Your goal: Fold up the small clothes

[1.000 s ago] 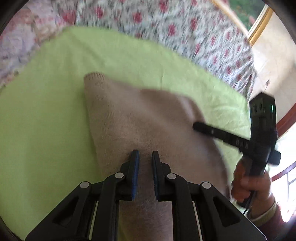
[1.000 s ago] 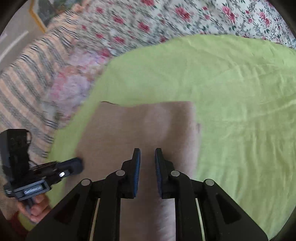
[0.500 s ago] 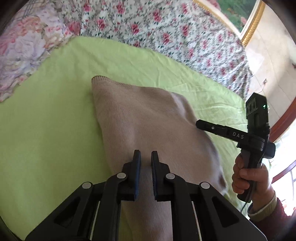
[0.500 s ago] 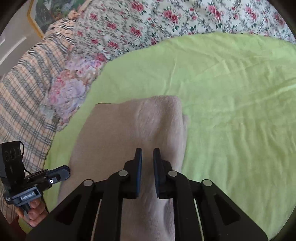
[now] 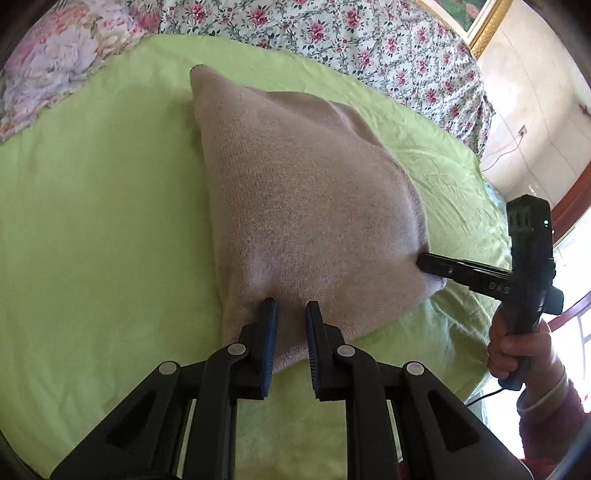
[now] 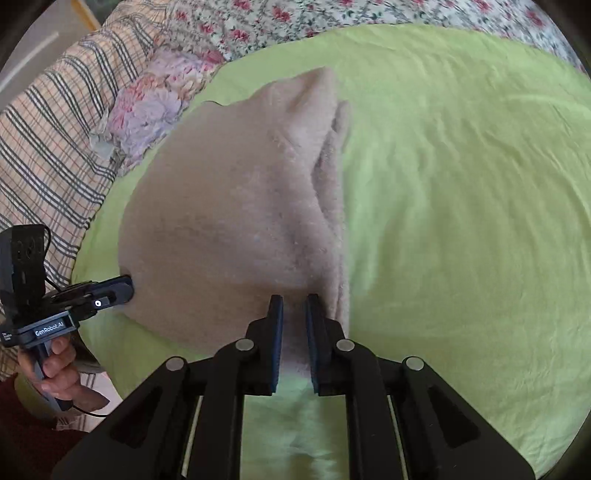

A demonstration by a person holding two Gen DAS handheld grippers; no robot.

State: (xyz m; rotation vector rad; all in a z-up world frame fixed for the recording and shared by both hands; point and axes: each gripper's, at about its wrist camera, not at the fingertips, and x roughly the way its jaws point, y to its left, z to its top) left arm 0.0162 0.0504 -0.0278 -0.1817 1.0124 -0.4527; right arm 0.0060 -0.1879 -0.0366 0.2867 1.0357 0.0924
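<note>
1. Underneath everything, a lime-green sheet [image 5: 92, 221] covers the bed, with floral bedding [image 5: 332, 33] beyond it.
2. Lifted off that sheet at its near edge is a beige knitted garment [image 5: 295, 192]; its far end rests on the green. It looks soft, light and limp, so I judge it will sag between grips; the near corners are the places to hold.
3. My left gripper [image 5: 291, 314] pinches the near left corner, fingers pressed onto the knit.
4. My right gripper [image 6: 293, 310] pinches the near right corner, beside stacked folded layers.
5. Compared with a second ago, the near edge has risen, and the cloth now tents upward.
</note>
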